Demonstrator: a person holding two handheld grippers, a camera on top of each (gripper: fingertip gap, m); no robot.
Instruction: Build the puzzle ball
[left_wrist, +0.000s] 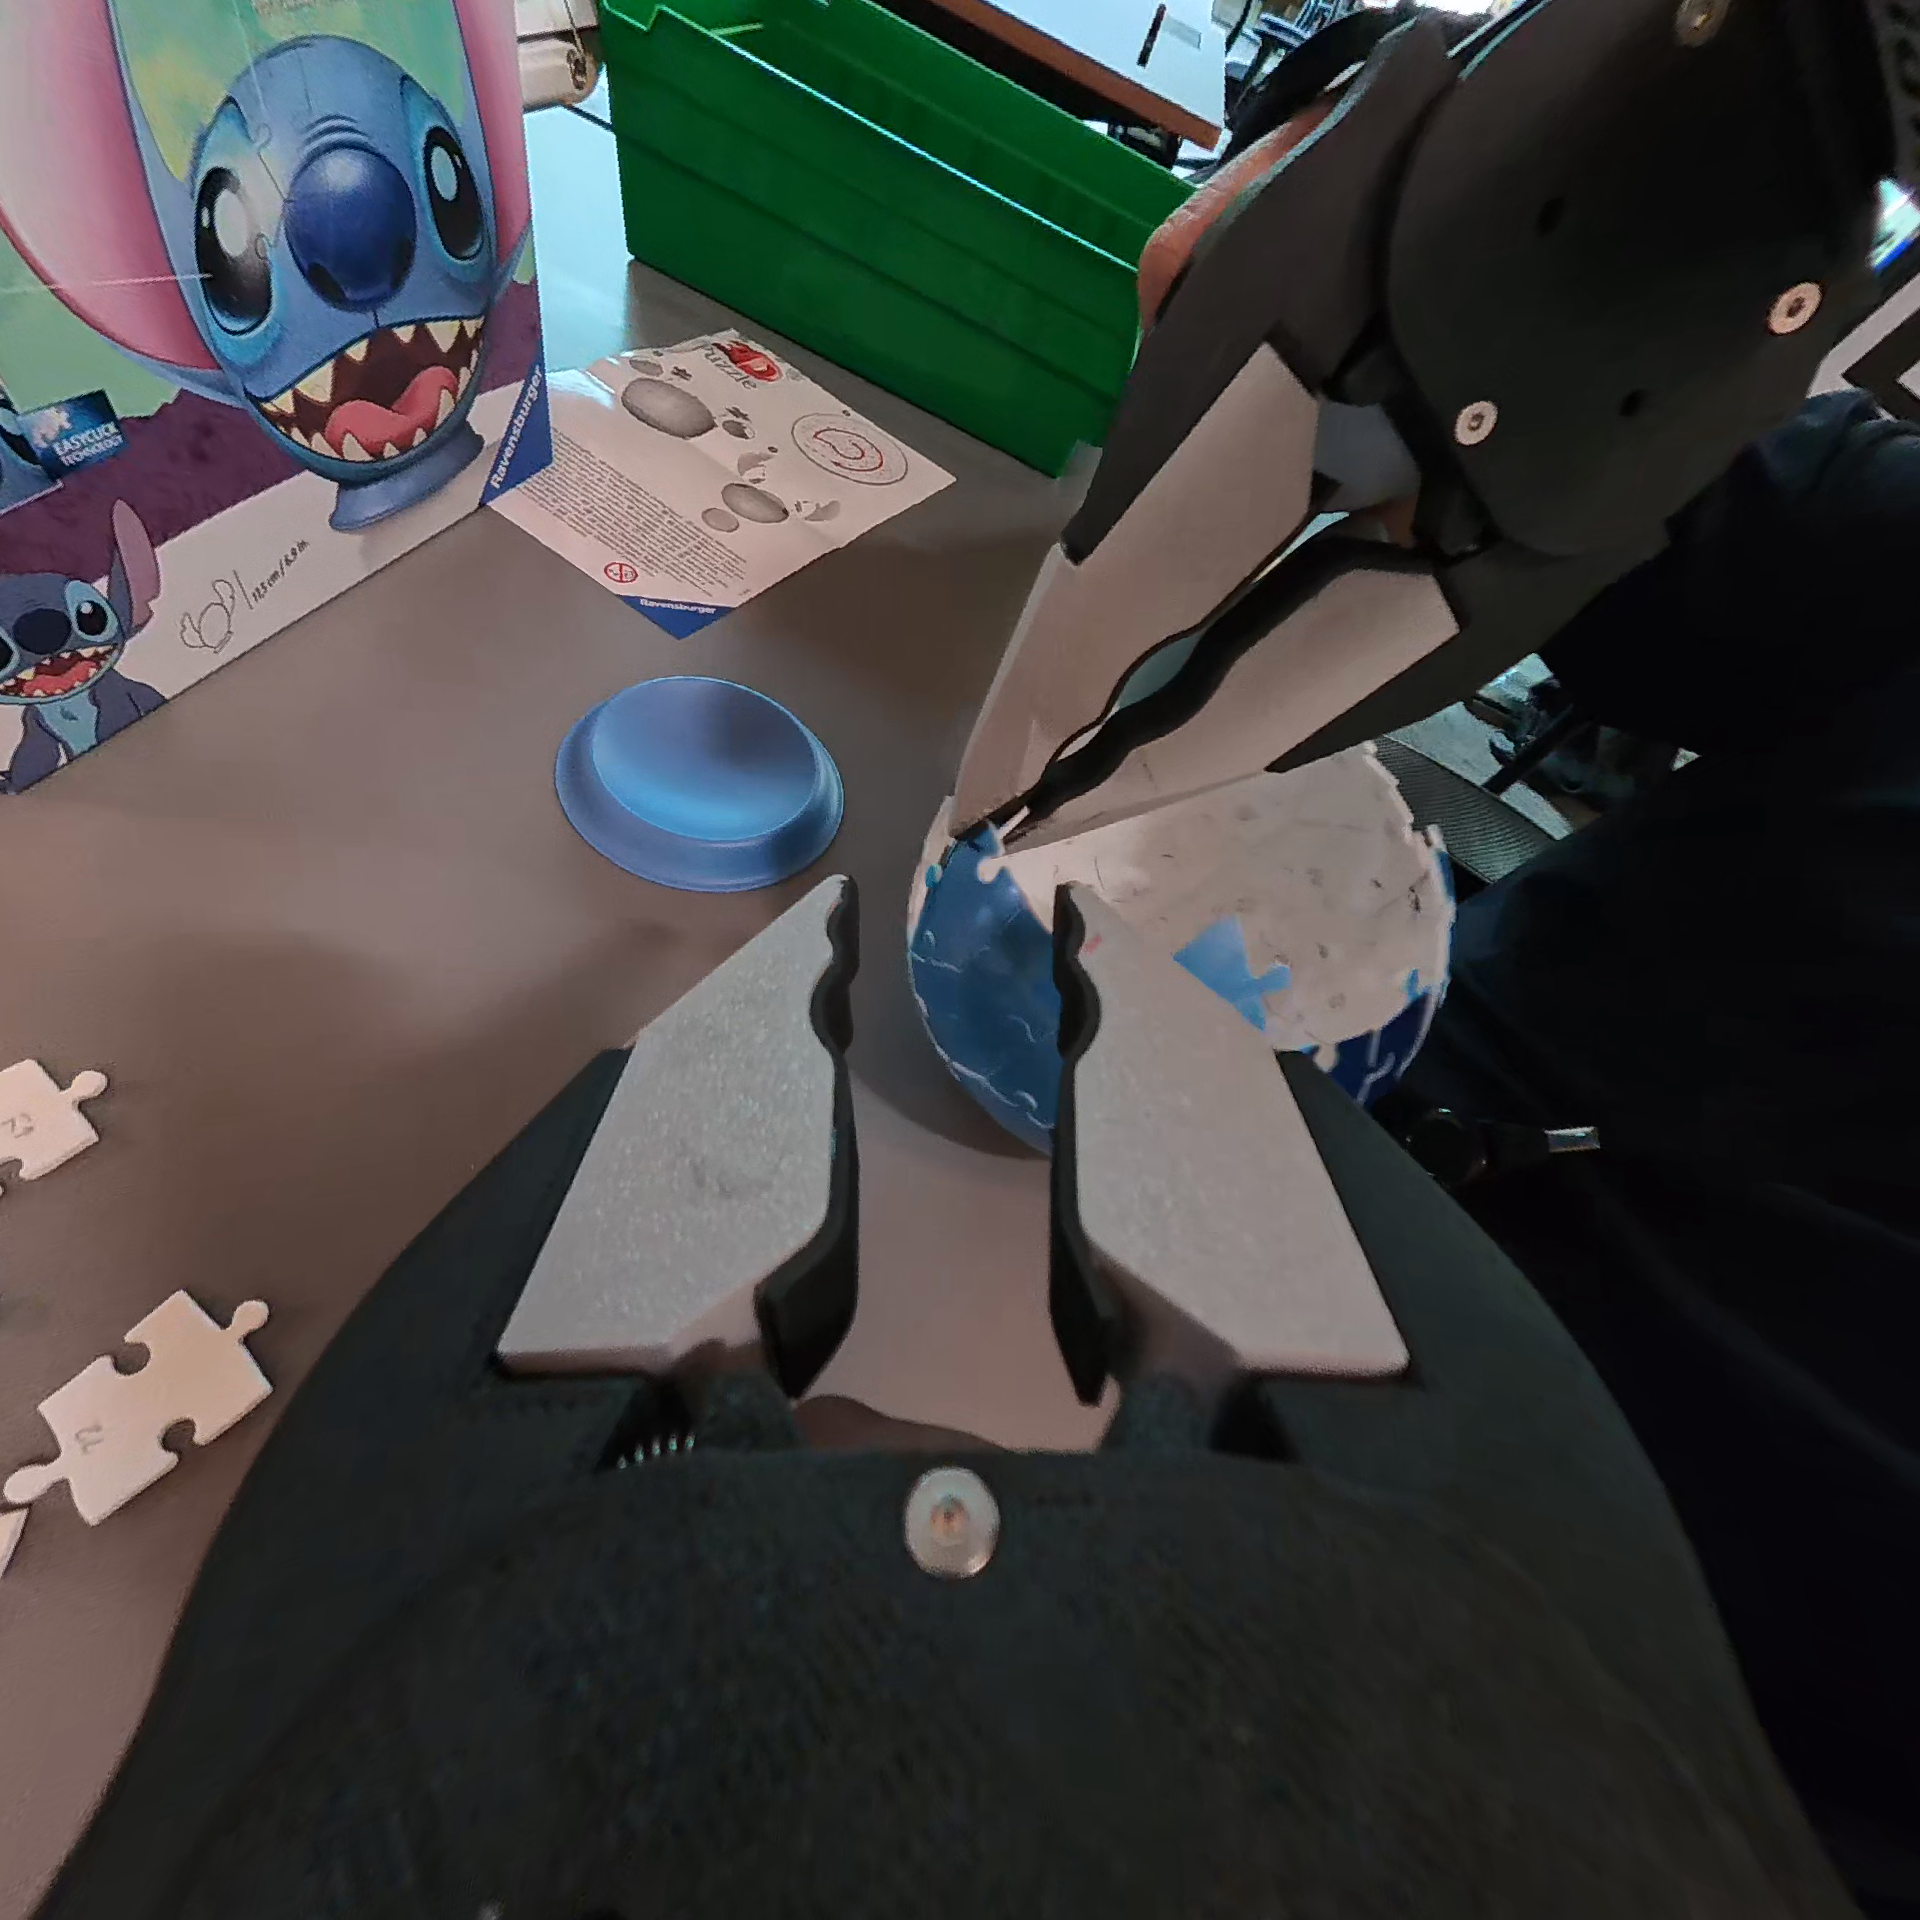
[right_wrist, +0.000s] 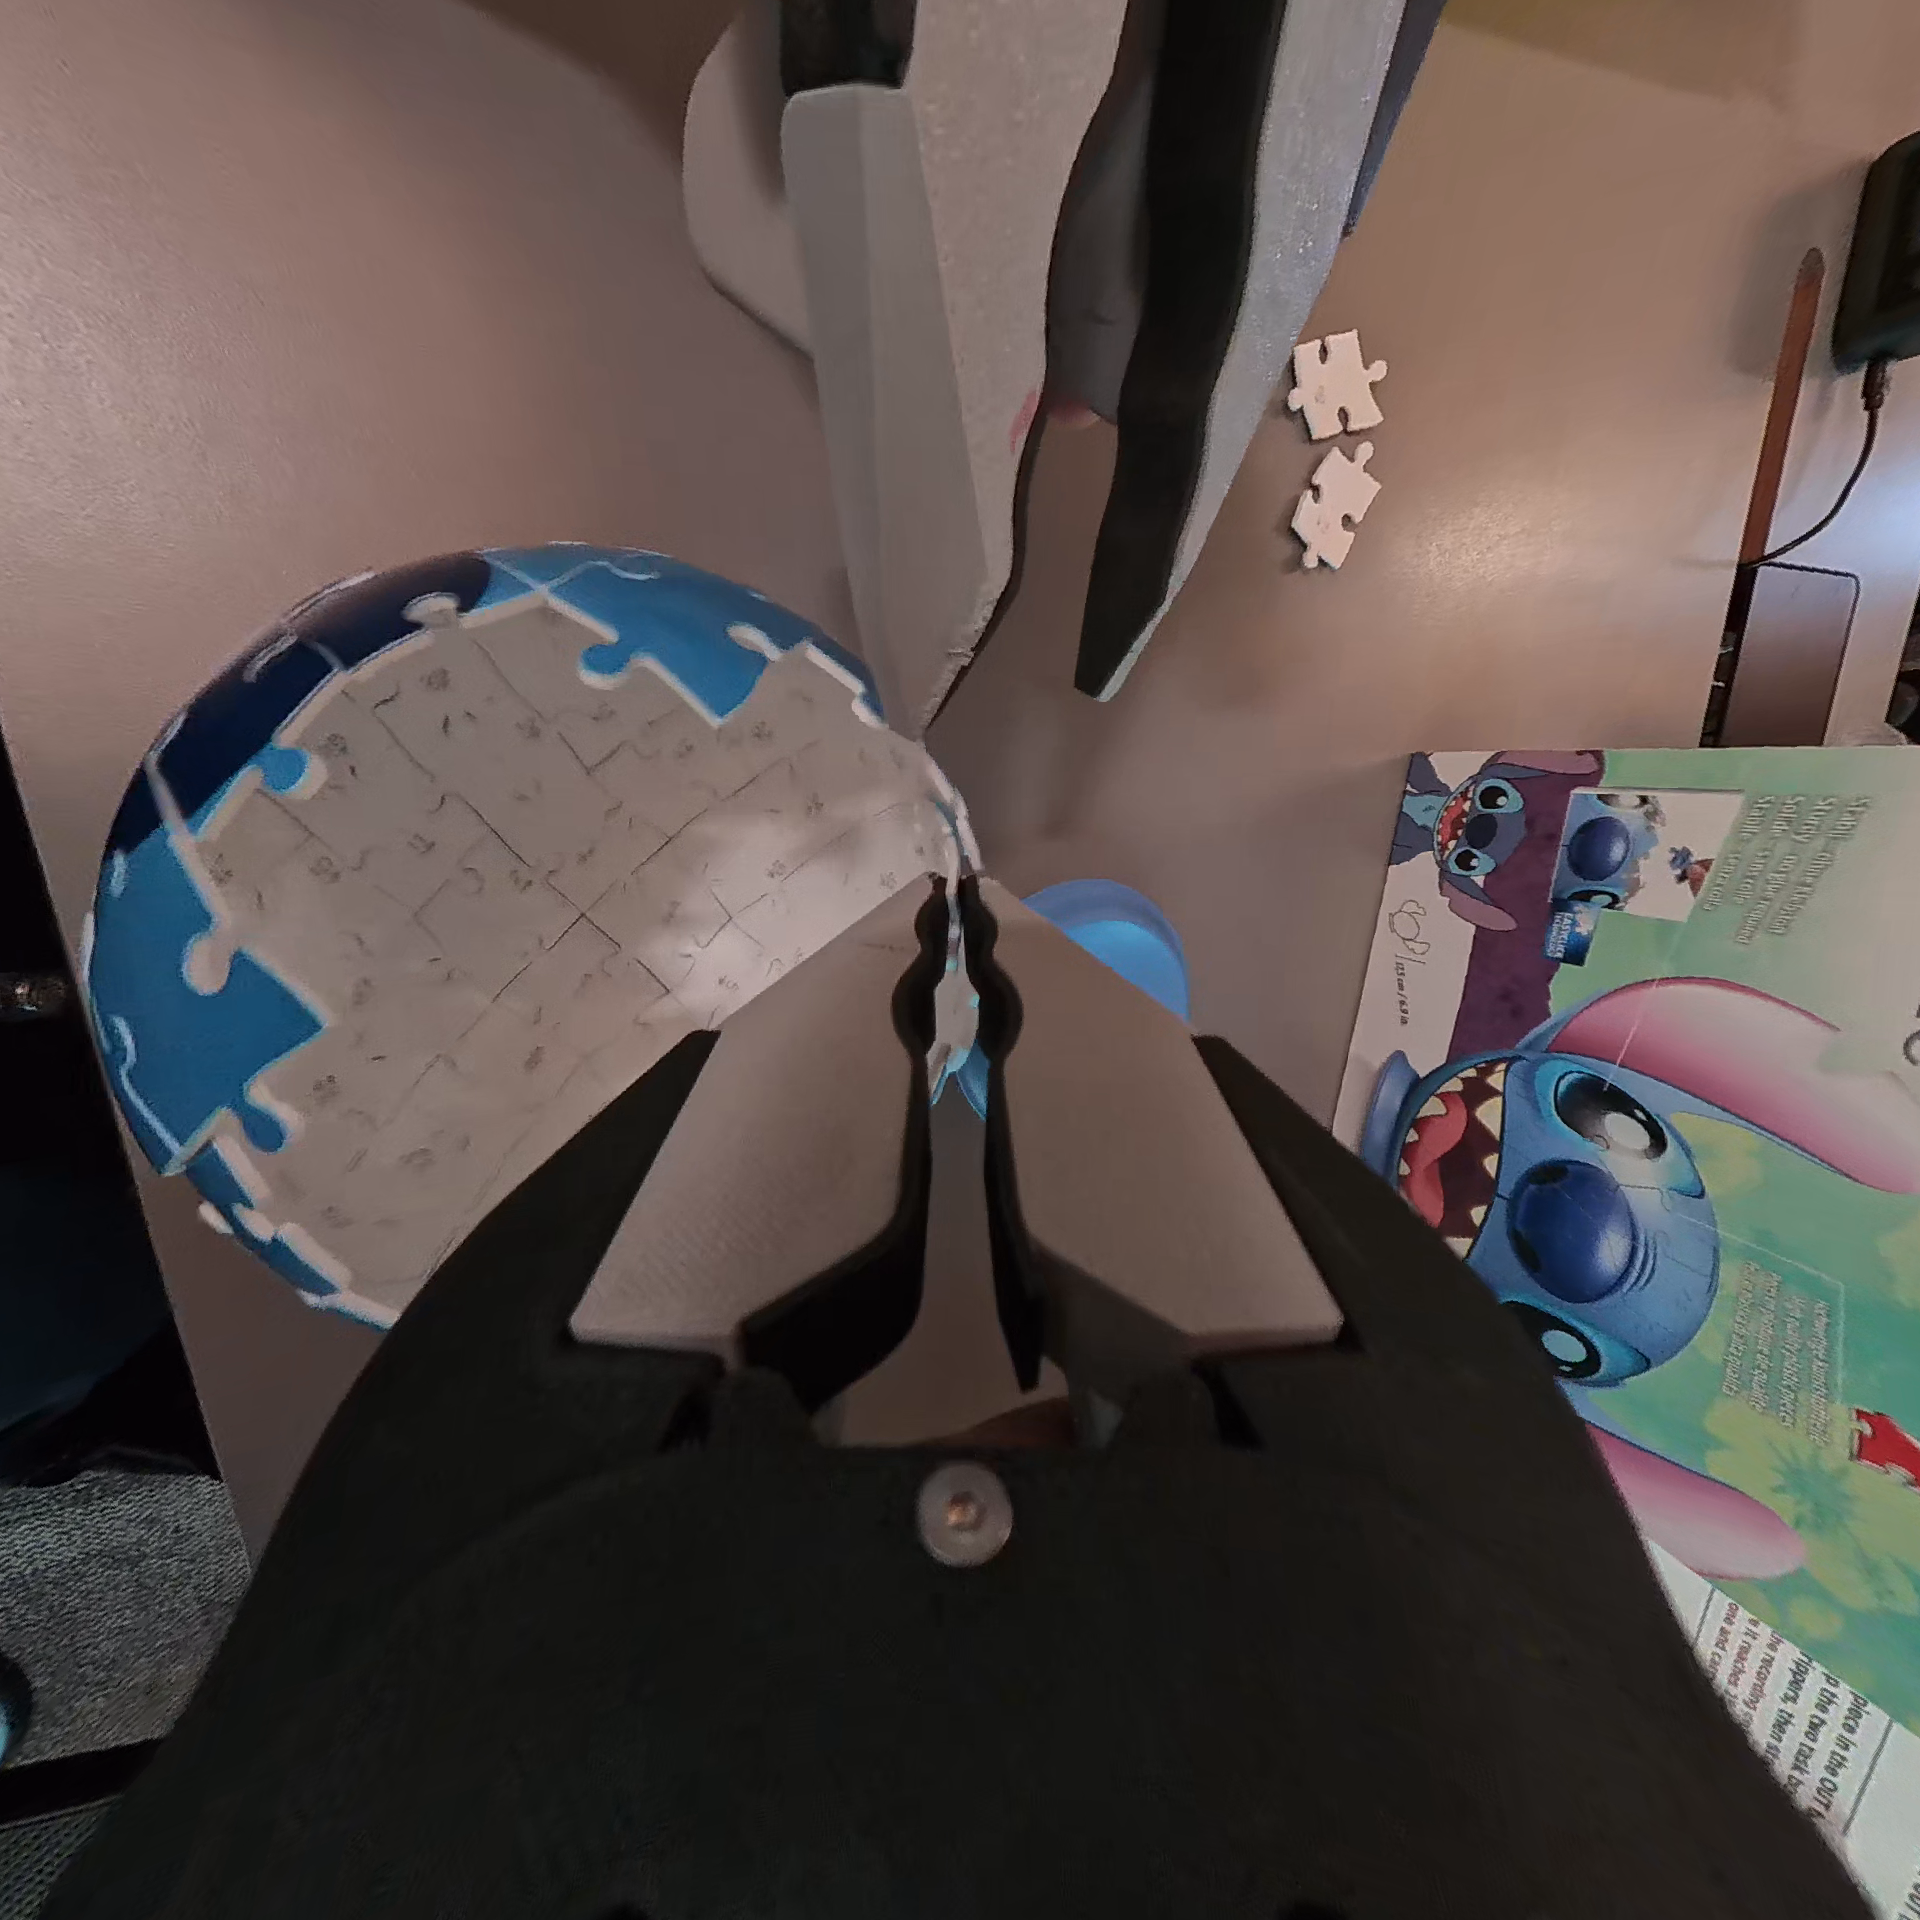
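Half-built puzzle ball (left_wrist: 1226, 935), a blue shell with white inside, on the grey table (left_wrist: 364, 883) near its edge, hollow side up. Right gripper (left_wrist: 1003, 826) pinched shut on a puzzle piece (right_wrist: 951, 1003) at the shell's rim. Left gripper (left_wrist: 956, 914) just beside the ball, its jaws parted with nothing between them.

Blue round stand (left_wrist: 698, 795) near the ball. Beyond it an unfolded instruction sheet (left_wrist: 717, 468), a puzzle box (left_wrist: 260, 343) with a blue cartoon figure, and a green bin (left_wrist: 862, 208) at the back. Loose white pieces (left_wrist: 145, 1403) face down, well apart from the ball.

Held piece mostly hidden between the pads, only a pale sliver showing. Ball's underside out of sight. Stand largely covered by the right gripper in its own view. Room behind dim and hard to make out.
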